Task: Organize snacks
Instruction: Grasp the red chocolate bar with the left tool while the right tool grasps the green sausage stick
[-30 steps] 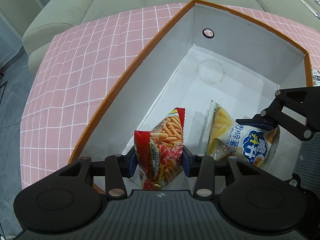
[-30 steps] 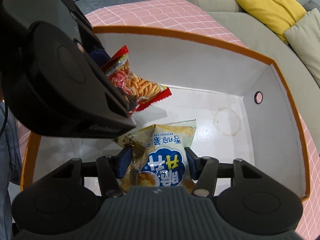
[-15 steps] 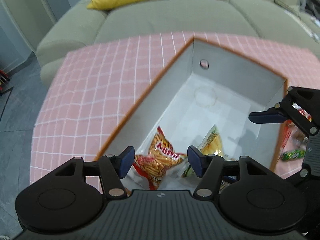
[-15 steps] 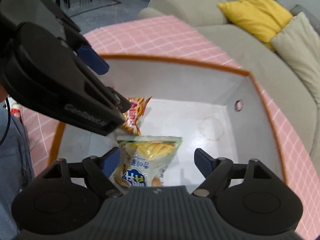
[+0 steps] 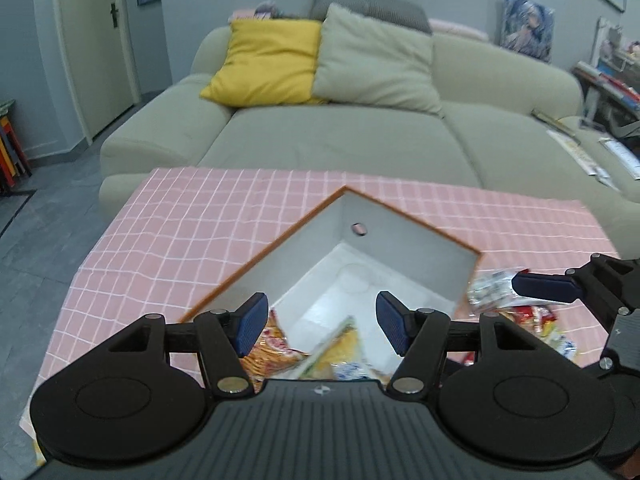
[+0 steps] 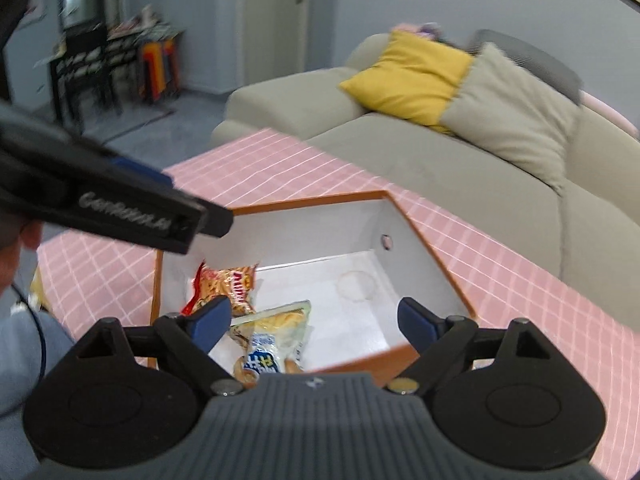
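An orange-rimmed box (image 5: 256,264) with a white inside stands on the pink checked tablecloth. In it lie a red bag of fries (image 6: 228,284) and a yellow potato-stick bag (image 6: 272,336), side by side at the near end. My left gripper (image 5: 320,324) hangs open above them with nothing between its pads; both bags, the red bag (image 5: 276,348) and the yellow bag (image 5: 340,356), show under it. My right gripper (image 6: 314,320) is above the box too. Its jaws are opening and hold nothing. One blue-padded finger (image 5: 548,286) of it shows at the right in the left wrist view.
Several loose snack packets (image 5: 500,292) lie on the cloth right of the box. A grey-green sofa (image 5: 340,140) with a yellow cushion (image 5: 264,64) stands behind the table. A person's blue-grey sleeve (image 6: 16,340) is at the lower left.
Both grippers let go of their bags, spread their jaws and rose back out of the box. The red and yellow bags now lie on the box floor.
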`<state>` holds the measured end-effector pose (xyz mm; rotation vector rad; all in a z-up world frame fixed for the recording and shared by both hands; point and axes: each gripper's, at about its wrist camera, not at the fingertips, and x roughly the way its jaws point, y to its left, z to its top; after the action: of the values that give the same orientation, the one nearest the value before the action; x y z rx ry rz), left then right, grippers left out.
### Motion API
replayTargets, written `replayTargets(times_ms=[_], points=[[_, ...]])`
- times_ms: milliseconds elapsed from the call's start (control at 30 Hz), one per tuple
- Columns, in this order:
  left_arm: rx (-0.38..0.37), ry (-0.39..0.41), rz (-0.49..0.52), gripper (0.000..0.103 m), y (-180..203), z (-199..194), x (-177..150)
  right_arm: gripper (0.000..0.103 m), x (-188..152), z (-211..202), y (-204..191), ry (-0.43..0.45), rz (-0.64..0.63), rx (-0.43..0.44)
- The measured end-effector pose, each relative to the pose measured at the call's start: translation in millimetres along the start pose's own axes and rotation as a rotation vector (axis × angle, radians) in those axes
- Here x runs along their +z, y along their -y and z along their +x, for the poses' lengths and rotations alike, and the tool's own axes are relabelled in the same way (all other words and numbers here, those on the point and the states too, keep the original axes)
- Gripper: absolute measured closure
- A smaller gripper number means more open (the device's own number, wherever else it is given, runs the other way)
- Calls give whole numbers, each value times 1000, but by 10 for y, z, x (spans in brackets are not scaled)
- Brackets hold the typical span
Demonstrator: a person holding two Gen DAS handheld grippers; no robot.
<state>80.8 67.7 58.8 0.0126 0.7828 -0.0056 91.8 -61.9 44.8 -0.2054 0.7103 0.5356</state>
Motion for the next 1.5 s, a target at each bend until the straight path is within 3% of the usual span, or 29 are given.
replayTargets(times_ms=[367, 867, 1100, 1300, 1367, 1500], points=[[-130, 13, -22, 30, 484, -135, -344, 15, -573, -469, 326, 36, 152, -178], [-274, -104, 32, 30, 1011, 439, -769, 15, -1548, -266, 816, -97, 218, -345], [-265, -174, 154, 30, 1206, 882, -929, 16, -1667, -55, 1022, -150, 214, -357], [-256, -181, 255, 30, 1312, 1174, -915, 17, -1676, 115, 1144, -169, 203, -354], [-254, -188, 277, 30, 1339, 1287, -906, 26, -1684, 153, 1149, -170, 196, -330], [-230, -217, 328, 33, 1398, 1477, -945, 33, -1707, 258, 1085, -179, 155, -269]])
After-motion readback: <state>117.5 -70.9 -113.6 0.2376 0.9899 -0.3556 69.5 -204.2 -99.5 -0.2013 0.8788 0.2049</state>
